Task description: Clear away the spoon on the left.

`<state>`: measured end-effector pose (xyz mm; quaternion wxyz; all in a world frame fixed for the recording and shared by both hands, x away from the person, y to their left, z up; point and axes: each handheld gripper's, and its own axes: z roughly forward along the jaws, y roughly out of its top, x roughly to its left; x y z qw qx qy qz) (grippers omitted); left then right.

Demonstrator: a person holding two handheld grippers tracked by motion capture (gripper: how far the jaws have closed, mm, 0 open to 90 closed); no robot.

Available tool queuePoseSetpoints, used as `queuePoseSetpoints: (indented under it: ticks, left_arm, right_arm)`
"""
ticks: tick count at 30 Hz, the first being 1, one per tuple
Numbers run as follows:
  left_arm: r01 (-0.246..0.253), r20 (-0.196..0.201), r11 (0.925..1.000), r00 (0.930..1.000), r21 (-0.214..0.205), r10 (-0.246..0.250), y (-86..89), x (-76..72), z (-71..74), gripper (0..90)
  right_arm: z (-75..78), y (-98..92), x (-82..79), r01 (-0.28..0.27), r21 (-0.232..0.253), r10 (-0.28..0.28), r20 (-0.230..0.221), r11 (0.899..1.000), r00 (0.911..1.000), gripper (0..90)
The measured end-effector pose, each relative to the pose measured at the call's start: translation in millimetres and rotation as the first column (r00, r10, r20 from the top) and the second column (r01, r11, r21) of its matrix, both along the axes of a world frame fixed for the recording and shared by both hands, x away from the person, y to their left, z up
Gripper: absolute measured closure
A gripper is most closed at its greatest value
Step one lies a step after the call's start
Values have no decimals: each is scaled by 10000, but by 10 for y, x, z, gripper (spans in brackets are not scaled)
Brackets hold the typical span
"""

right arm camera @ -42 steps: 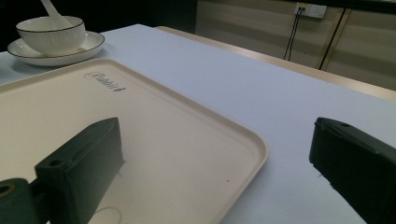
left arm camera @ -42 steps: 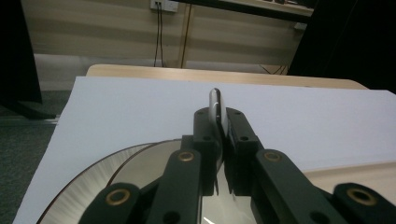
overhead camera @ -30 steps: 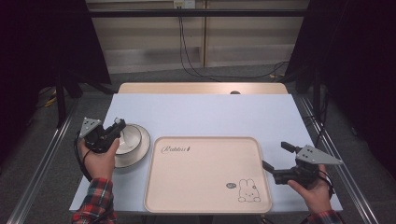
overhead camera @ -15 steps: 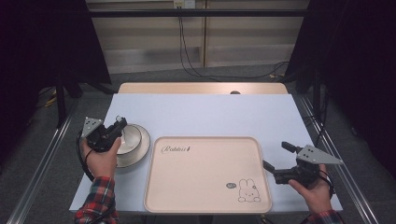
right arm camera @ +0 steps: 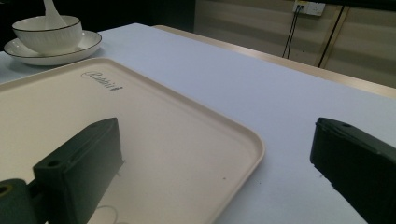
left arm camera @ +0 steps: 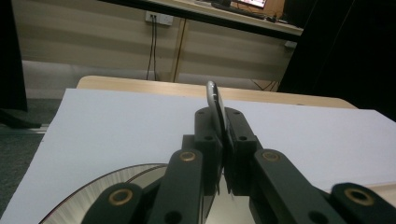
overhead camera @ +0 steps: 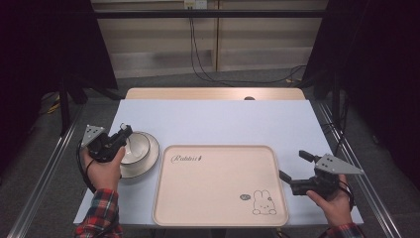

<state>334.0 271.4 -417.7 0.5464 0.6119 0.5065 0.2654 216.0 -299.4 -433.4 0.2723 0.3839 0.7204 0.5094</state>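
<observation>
Left claw pinches a spoon over the bowl; right claw waits spread by the tray.

On the white tabletop (overhead camera: 218, 119) lies 1 cream rabbit-print tray (overhead camera: 218, 198), bare; left of it a bowl (overhead camera: 138, 146) sits on a plate (overhead camera: 148, 161). The left claw (left arm camera: 223, 140) is pressed on the handle of a white spoon (left arm camera: 214, 100) above the bowl. The right claw (overhead camera: 293, 167), spread wide, hovers at the tray's right edge. Likely step: lifting the spoon out; next, carry it clear without tipping the bowl.

A rectangular cream plastic tray (overhead camera: 218, 186) lies at the middle front of the pale blue-topped table (overhead camera: 223, 121); left of it a white ceramic bowl (overhead camera: 134, 148) sits on a white round plate (overhead camera: 146, 161), just beside the tray's left edge
</observation>
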Motion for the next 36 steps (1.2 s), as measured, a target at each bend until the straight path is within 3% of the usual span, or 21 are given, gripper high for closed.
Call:
queuePoseSetpoints:
  ticks: [19, 29, 36]
  left_arm:
    - [525, -66, 9985, 9986, -165, -526, 56, -72, 365, 856]
    - [886, -37, 9954, 9960, -359, -888, -37, -110, 545, 856]
    - [1386, -124, 9890, 9902, -518, -1394, -128, -138, 619, 856]
  right_arm:
    - [-3, 3, 2, 39, -33, -39, -19, 10000, 10000, 7]
    - [3, -15, 0, 49, 30, -50, 52, 10000, 10000, 3]
    - [4, -7, -2, -55, -24, 55, 81, 10000, 10000, 2]
